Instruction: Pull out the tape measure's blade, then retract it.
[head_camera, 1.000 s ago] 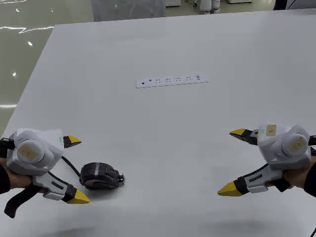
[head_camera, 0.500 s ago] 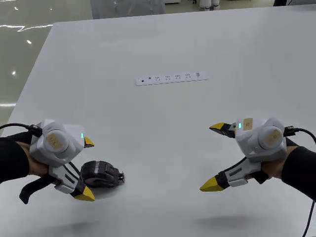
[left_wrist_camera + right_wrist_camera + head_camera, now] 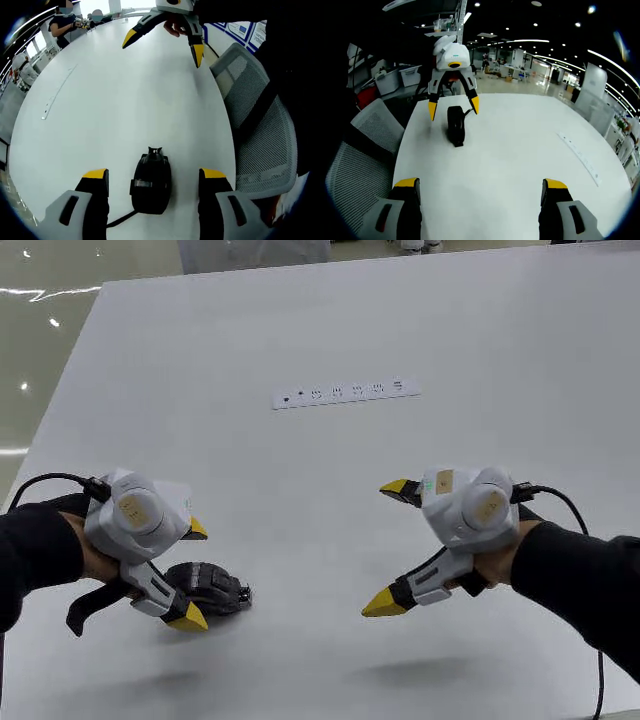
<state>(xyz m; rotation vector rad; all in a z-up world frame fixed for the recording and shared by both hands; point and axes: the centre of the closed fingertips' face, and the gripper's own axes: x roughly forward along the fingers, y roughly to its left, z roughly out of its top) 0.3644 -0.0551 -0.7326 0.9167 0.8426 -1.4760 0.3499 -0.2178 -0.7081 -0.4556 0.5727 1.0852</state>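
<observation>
The tape measure [image 3: 220, 590] is seen as black against the plain white table [image 3: 330, 320]. The left gripper [image 3: 194, 574] and the right gripper [image 3: 386, 545] are finished in white and grey, with black jaws tipped in yellow. The far power strip [image 3: 345, 392] is coloured white with dark sockets, and the chair [image 3: 260, 130] is patterned in grey mesh.

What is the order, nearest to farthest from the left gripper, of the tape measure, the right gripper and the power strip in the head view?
1. Tape measure: between the left gripper's open jaws, lying on the table.
2. Right gripper: off to the right, open.
3. Power strip: farther up the table, toward its middle.
</observation>
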